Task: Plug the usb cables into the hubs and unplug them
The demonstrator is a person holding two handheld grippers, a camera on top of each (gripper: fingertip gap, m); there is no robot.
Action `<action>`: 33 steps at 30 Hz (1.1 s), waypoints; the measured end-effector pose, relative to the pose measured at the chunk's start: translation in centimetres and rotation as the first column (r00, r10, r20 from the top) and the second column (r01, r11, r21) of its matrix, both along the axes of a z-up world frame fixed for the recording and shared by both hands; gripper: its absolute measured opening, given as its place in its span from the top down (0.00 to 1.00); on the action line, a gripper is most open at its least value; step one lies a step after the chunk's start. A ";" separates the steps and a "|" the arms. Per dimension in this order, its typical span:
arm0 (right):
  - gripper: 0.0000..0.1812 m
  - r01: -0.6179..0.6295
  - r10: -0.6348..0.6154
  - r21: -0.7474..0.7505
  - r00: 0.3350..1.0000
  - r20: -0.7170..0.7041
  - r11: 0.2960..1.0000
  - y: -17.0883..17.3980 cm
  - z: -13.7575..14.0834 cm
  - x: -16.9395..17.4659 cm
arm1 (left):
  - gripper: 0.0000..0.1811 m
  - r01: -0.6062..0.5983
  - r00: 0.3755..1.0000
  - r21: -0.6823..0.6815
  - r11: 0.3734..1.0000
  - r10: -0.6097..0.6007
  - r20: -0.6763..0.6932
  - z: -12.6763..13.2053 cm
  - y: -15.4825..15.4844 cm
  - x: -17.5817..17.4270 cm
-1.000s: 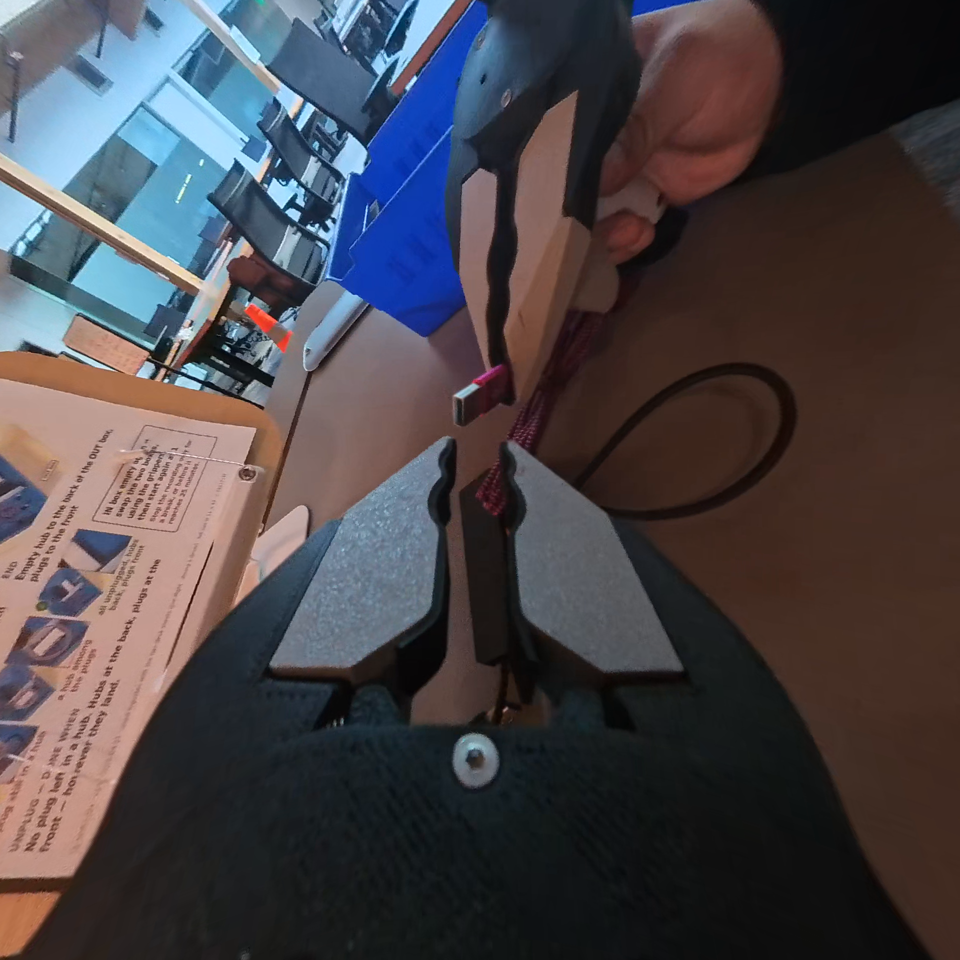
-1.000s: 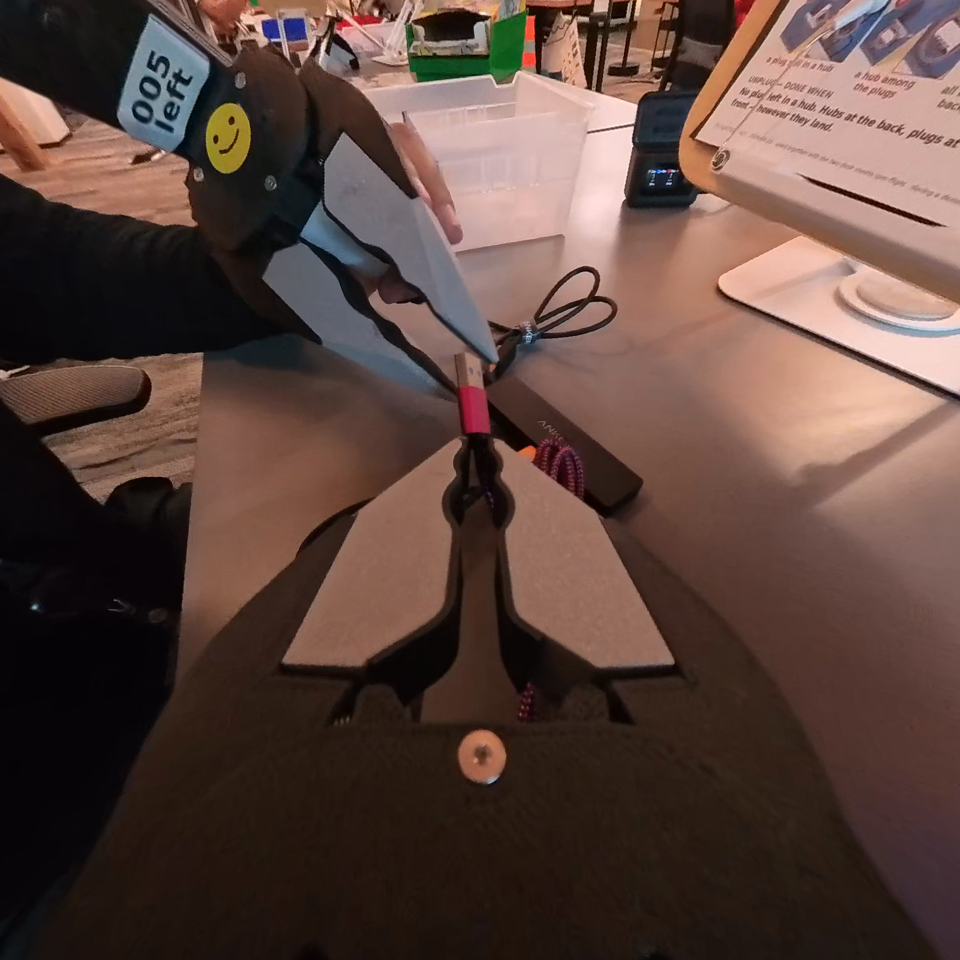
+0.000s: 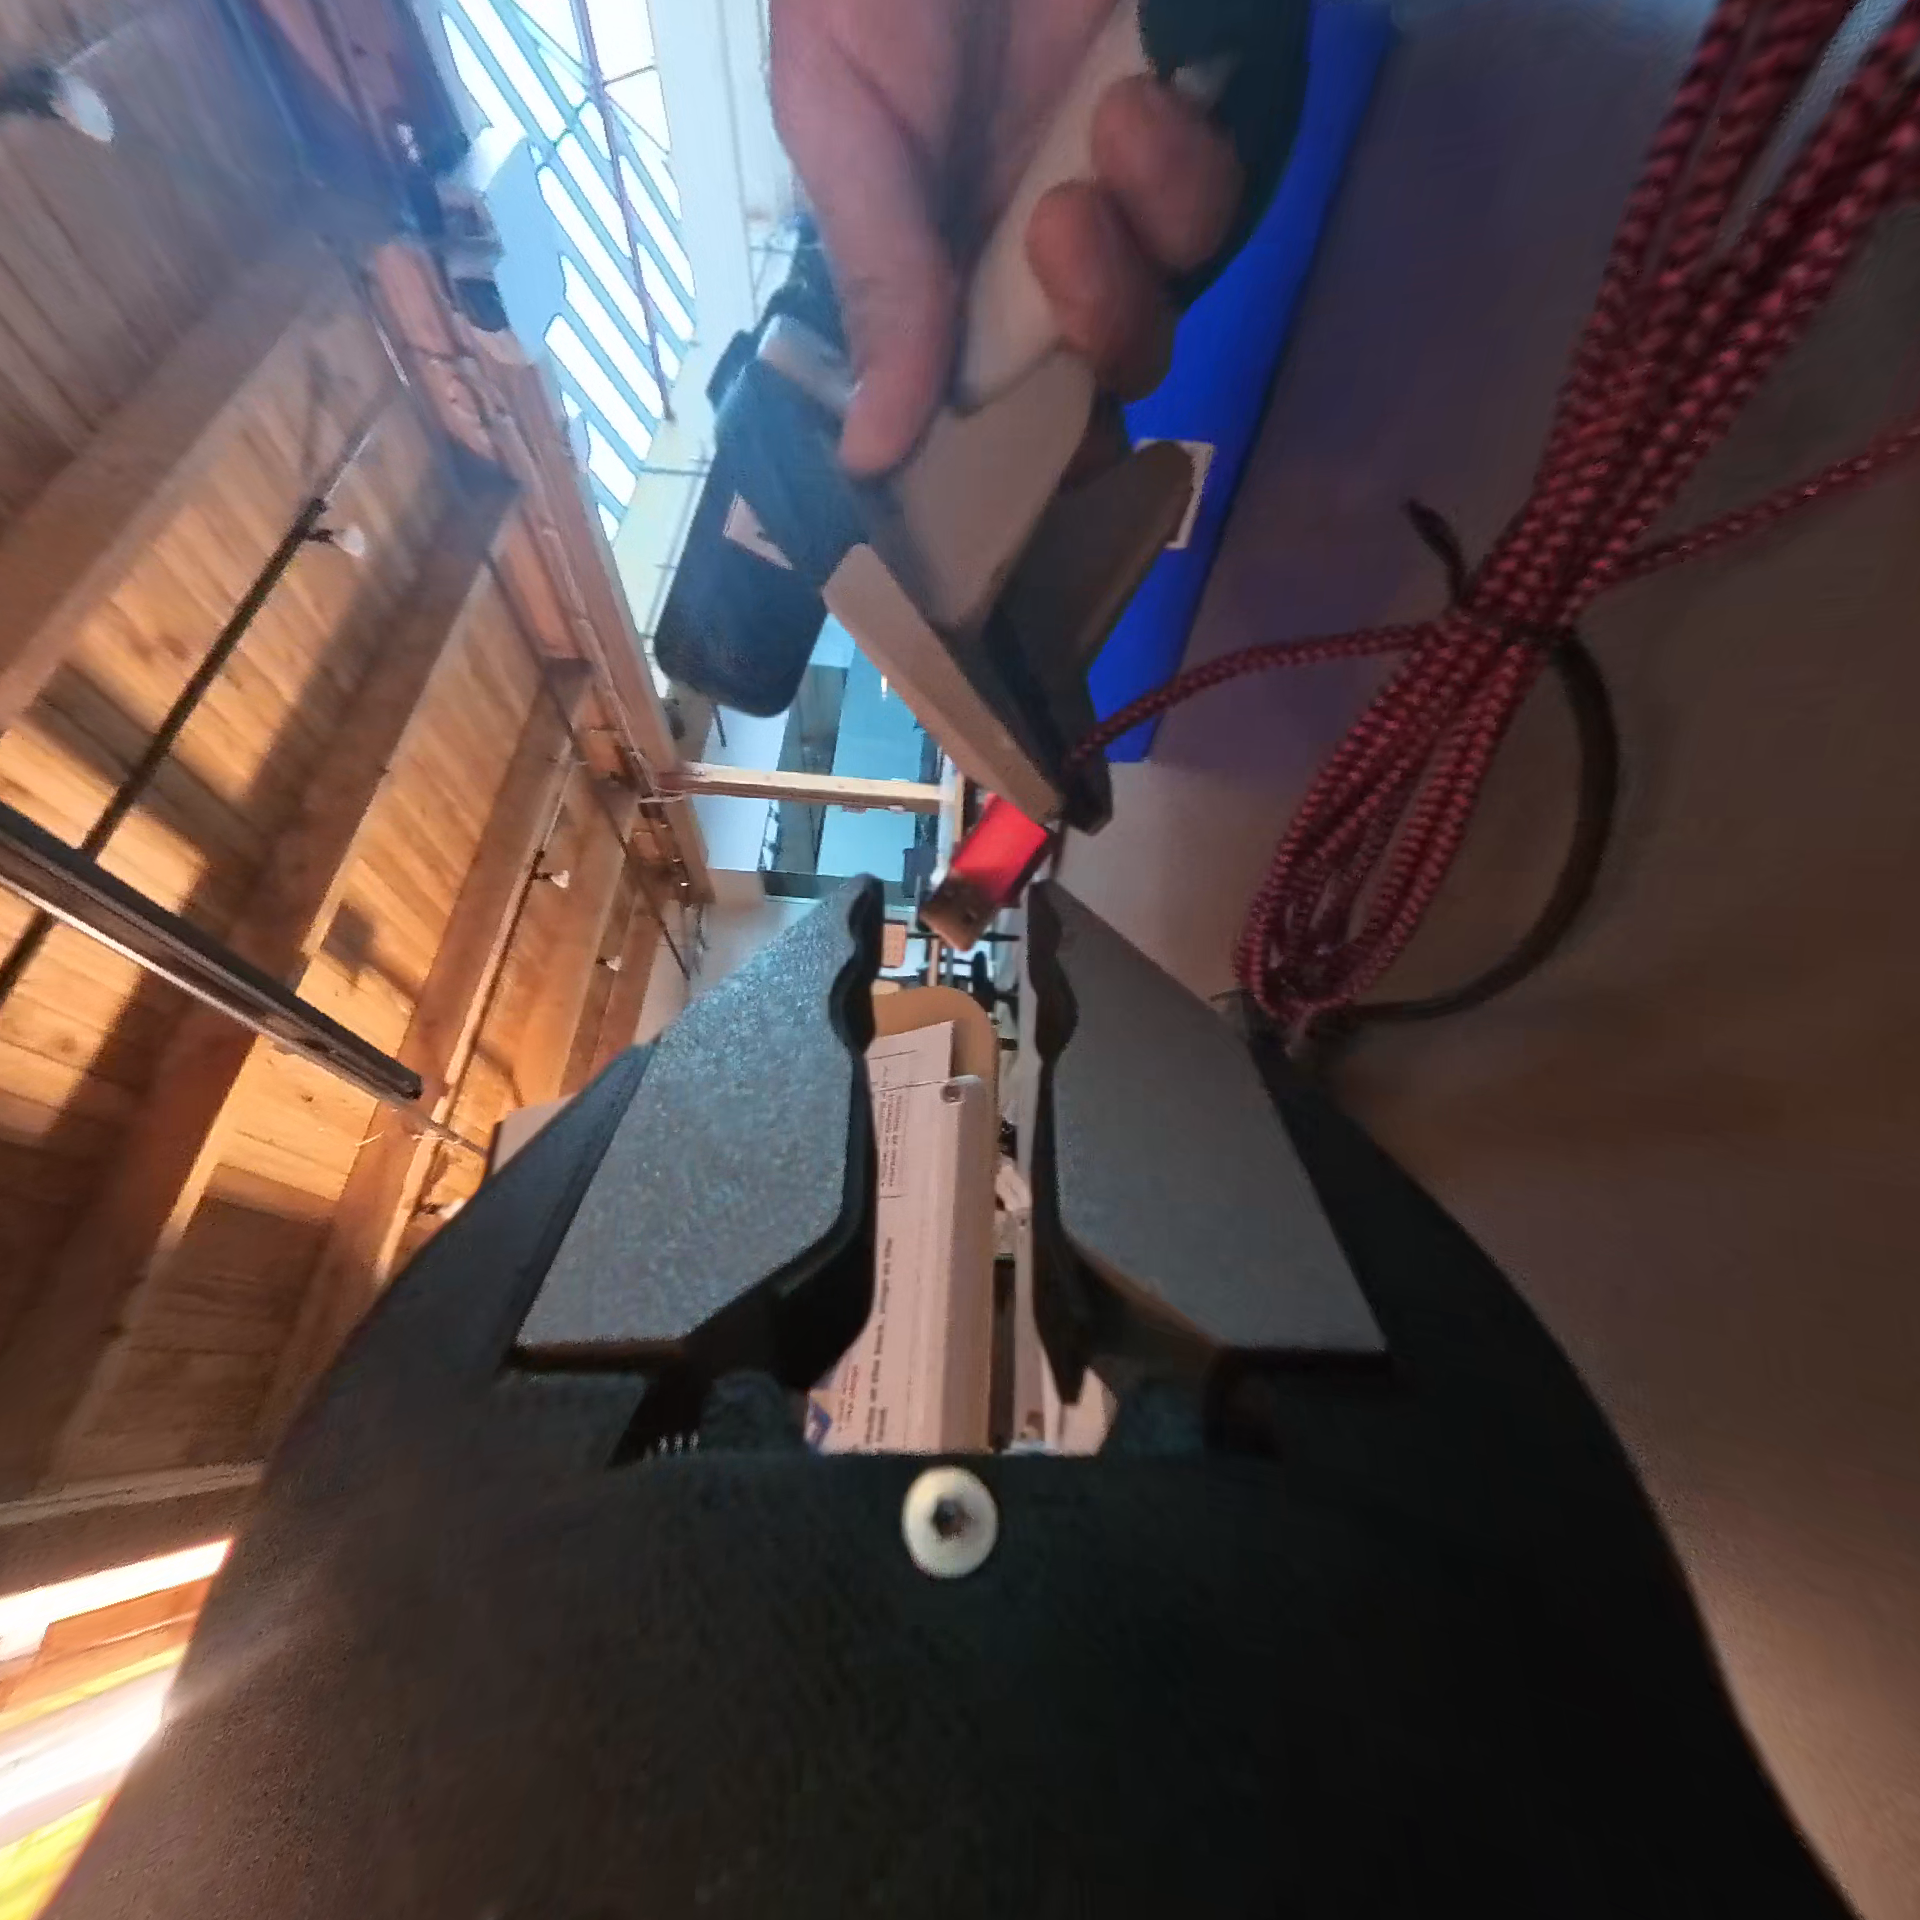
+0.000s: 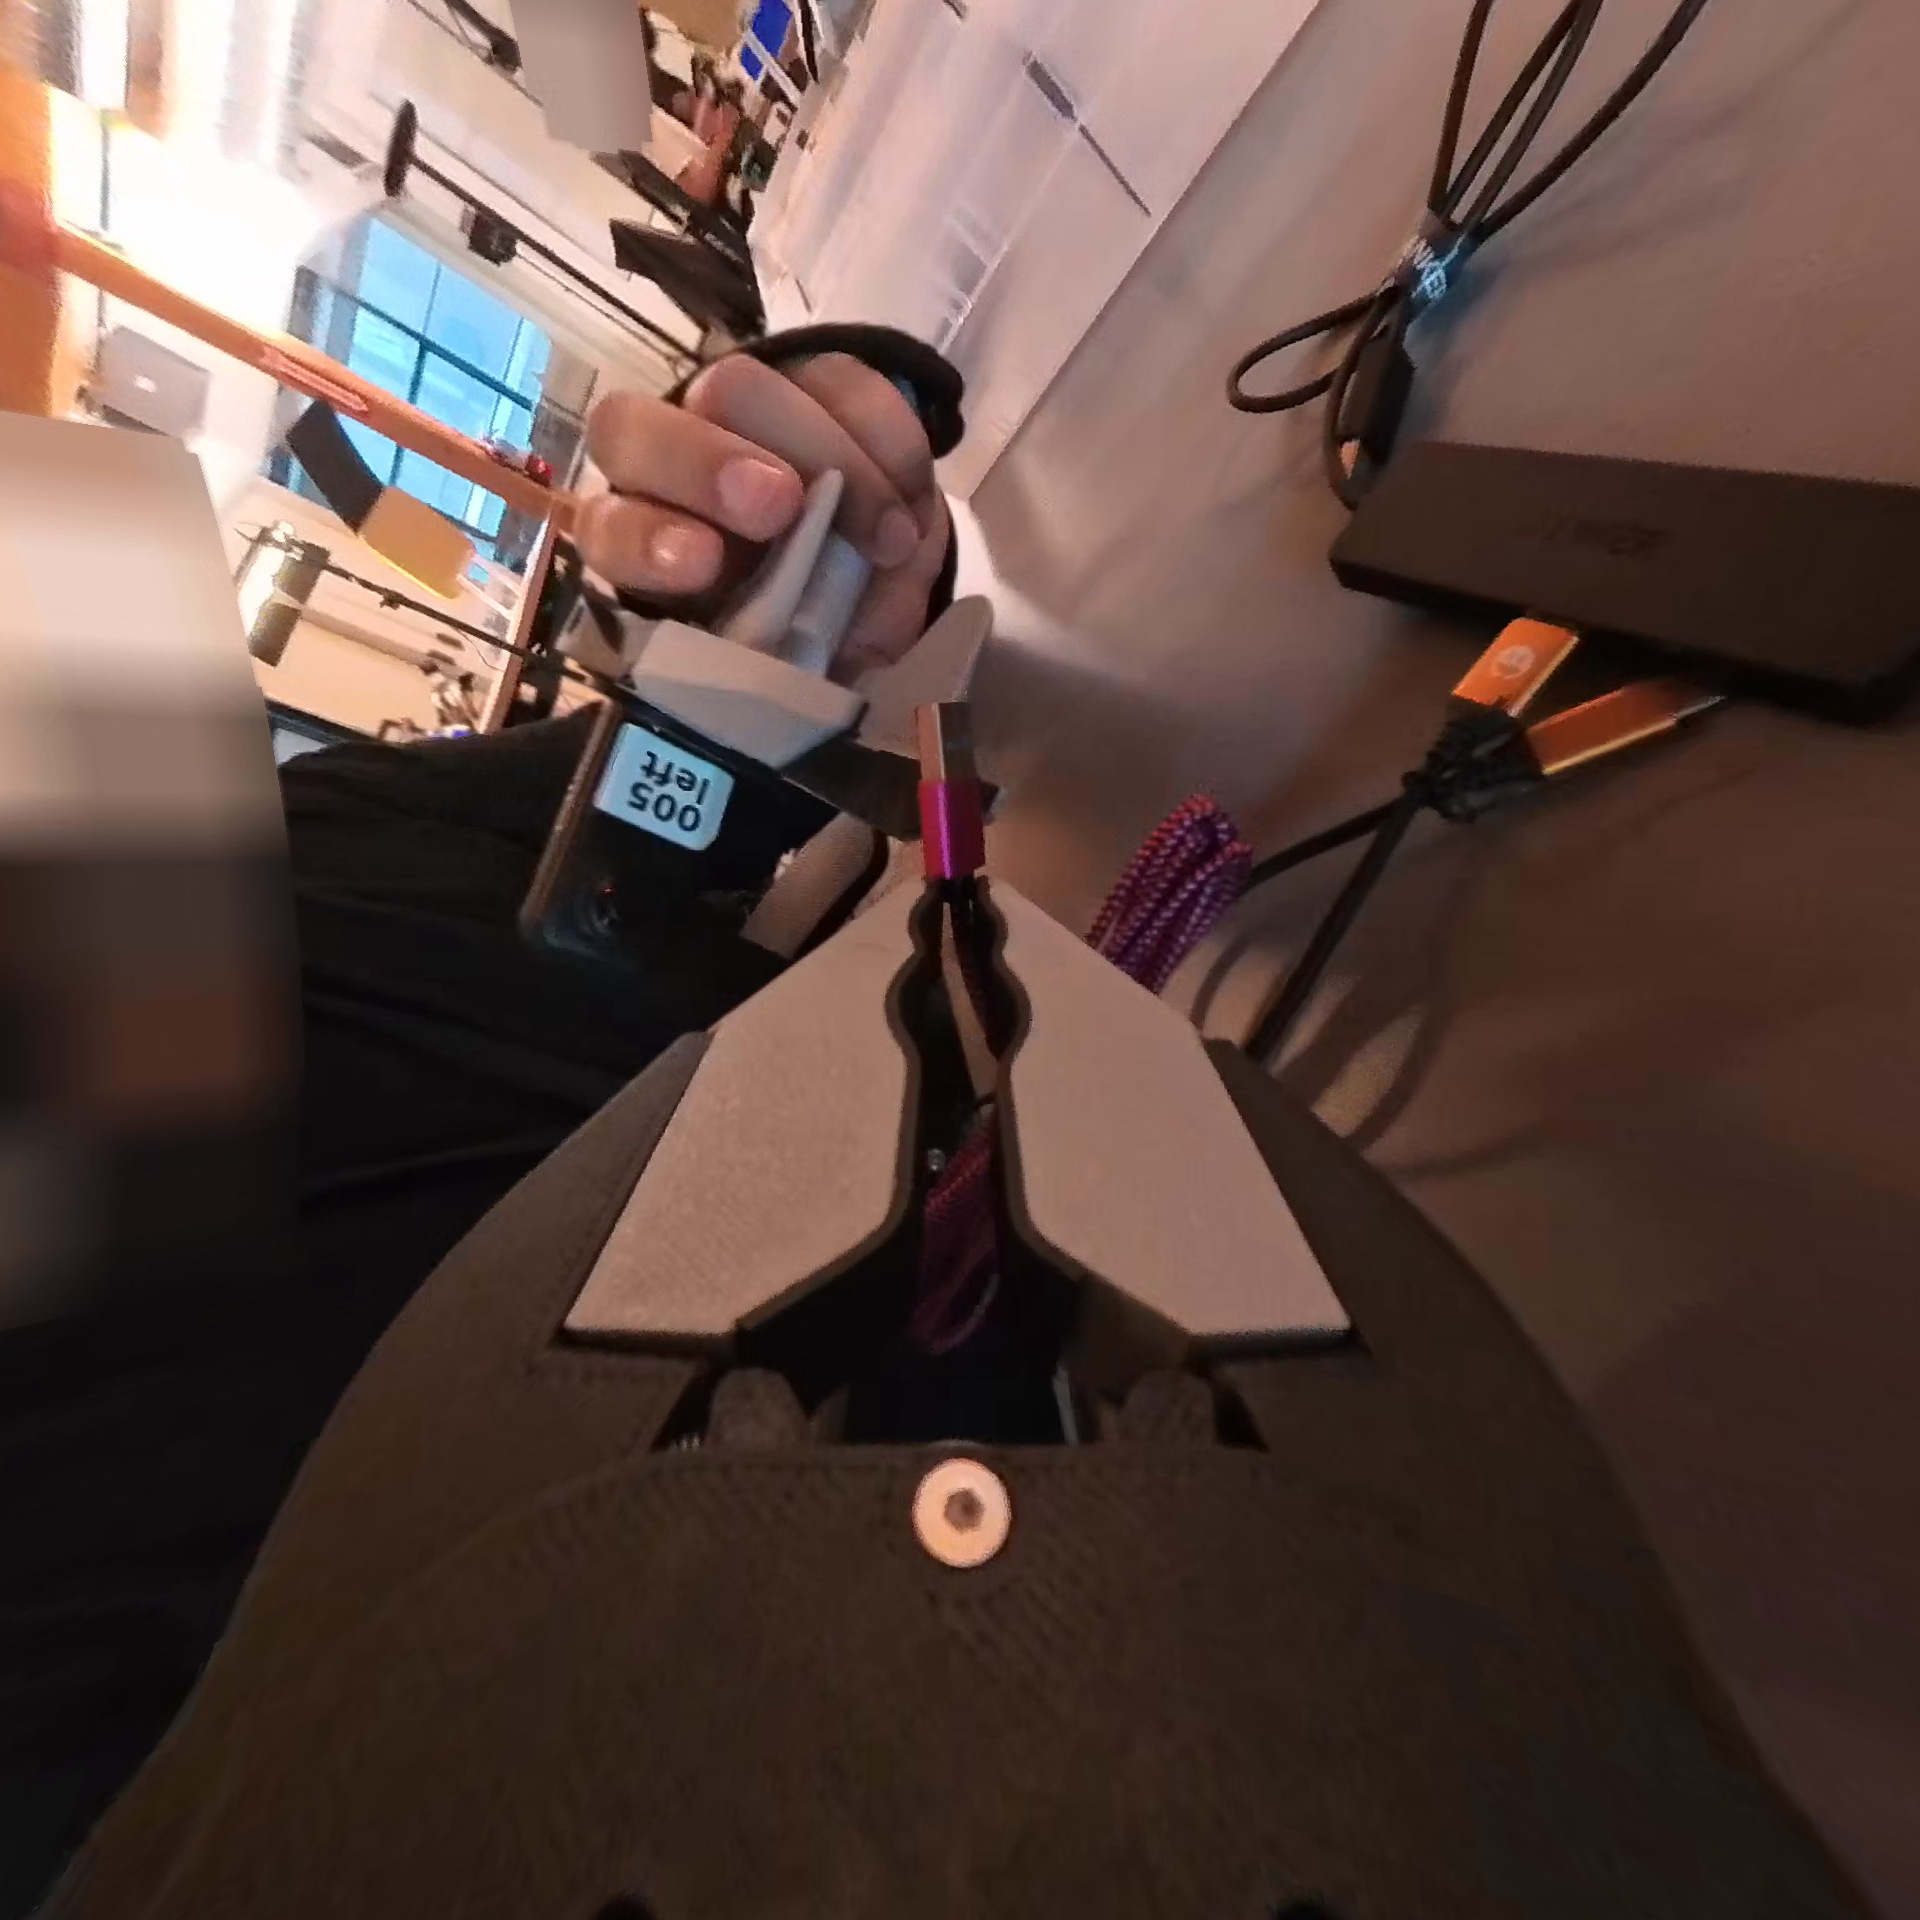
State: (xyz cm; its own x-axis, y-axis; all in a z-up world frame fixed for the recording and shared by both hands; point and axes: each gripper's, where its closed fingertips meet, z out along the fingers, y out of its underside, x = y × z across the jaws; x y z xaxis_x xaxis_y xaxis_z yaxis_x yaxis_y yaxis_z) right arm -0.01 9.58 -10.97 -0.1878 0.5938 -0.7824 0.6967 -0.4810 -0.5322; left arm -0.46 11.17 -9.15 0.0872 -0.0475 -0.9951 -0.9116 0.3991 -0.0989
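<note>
My right gripper [image 4: 961,894] is shut on a red braided USB cable just behind its red plug [image 4: 948,821], which sticks out past the fingertips. The cable's tied bundle [image 3: 1455,727] hangs to the side. My left gripper [image 3: 951,935] is open, and the plug's metal tip [image 3: 961,909] sits at the gap between its fingertips without being clamped. The right gripper also shows in the left wrist view [image 3: 1055,795], in a hand. The left gripper also shows in the right wrist view [image 4: 894,717]. A black hub [image 4: 1662,551] lies on the table, apart from both grippers.
Two orange plugs [image 4: 1512,665] sit in the hub's near edge, with black leads running off. A coiled black cable [image 4: 1455,208] lies beyond the hub. A blue bin [image 3: 1247,416] and an instruction sheet on a stand [image 3: 925,1195] are at the table's side.
Both grippers have lifted and rolled over sharply. My left gripper has opened and come away from the hub. The red plug now points into its fingertip gap.
</note>
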 end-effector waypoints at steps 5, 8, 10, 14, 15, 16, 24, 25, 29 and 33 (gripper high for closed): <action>0.99 -0.036 0.034 0.055 0.999 0.041 0.998 0.8 -1.2 -0.2 | 0.80 -0.025 1.000 -0.017 1.000 0.025 -0.019 -0.7 0.7 -0.5; 0.99 -0.046 0.040 0.087 0.997 0.067 0.995 1.8 -2.0 -0.2 | 0.83 -0.021 1.000 -0.050 0.999 0.020 -0.017 -1.6 1.0 -0.4; 0.99 -0.031 0.015 0.153 0.995 0.101 0.988 3.1 -3.2 -0.2 | 1.00 -0.007 0.999 -0.113 0.994 0.010 0.031 -2.1 1.1 -0.2; 0.99 -0.120 0.110 0.173 0.992 0.070 0.978 2.7 -3.7 -0.4 | 1.00 -0.037 0.995 -0.172 0.984 0.053 0.086 -2.4 1.9 -1.1; 0.99 -0.132 0.118 0.208 0.990 0.079 0.969 3.0 -4.3 -0.6 | 0.99 -0.054 0.994 -0.172 0.984 0.069 0.081 -2.5 2.1 -1.5; 0.98 -0.134 0.116 0.255 0.990 0.086 0.957 3.5 -4.9 -0.9 | 0.99 -0.061 0.993 -0.185 0.981 0.078 0.085 -2.5 2.2 -1.7; 0.99 -0.052 0.094 0.450 0.993 -0.071 0.892 7.2 -6.0 -4.1 | 1.00 -0.160 0.963 -0.317 0.935 0.219 0.160 -2.9 3.3 -3.5; 0.99 -0.036 0.072 0.457 0.995 -0.062 0.888 7.6 -6.0 -4.1 | 1.00 -0.174 0.954 -0.342 0.924 0.245 0.175 -3.1 3.6 -3.9; 0.98 0.014 0.064 0.518 0.989 -0.133 0.856 7.7 -5.6 -3.9 | 1.00 -0.157 0.879 -0.524 0.837 0.360 0.311 -4.0 4.3 -5.7; 0.98 0.009 0.075 0.533 0.988 -0.136 0.846 7.5 -6.0 -4.3 | 0.98 -0.096 0.790 -0.646 0.757 0.453 0.413 -5.0 5.3 -7.4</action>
State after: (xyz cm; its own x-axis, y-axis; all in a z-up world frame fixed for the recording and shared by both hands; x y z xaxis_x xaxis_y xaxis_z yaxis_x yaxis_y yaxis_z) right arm -4.29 17.04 -16.92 -0.3014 0.9012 -0.3116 0.6014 -0.0739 -0.7955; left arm -7.90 16.42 -14.15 0.6757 -0.4654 -0.5717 -0.6988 -0.1574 -0.6978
